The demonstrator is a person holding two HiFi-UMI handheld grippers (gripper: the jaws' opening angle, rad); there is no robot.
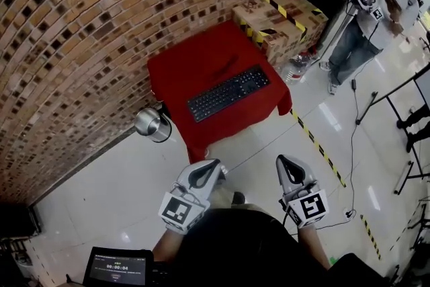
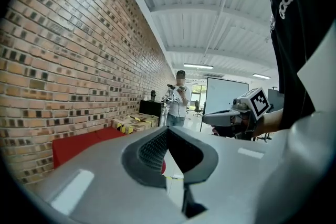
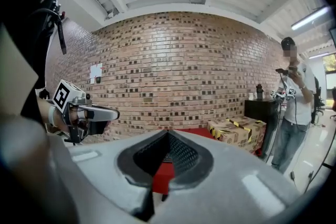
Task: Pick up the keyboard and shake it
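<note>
A black keyboard (image 1: 228, 92) lies slantwise on a small table under a red cloth (image 1: 181, 70) against the brick wall. My left gripper (image 1: 213, 165) is shut and empty, held over the floor well short of the table's near edge. My right gripper (image 1: 282, 160) is also shut and empty, level with the left one and to its right. In the left gripper view the shut jaws (image 2: 168, 131) point along the wall, the red cloth (image 2: 73, 145) at lower left. In the right gripper view the shut jaws (image 3: 168, 134) face the wall, with red cloth (image 3: 163, 176) showing through the gap.
A metal pot (image 1: 152, 124) stands on the floor at the table's left corner. Cardboard boxes with yellow-black tape (image 1: 279, 17) sit right of the table. A person (image 1: 366, 17) stands at the far right. Striped tape (image 1: 319, 148) and a cable (image 1: 352, 144) run across the white floor.
</note>
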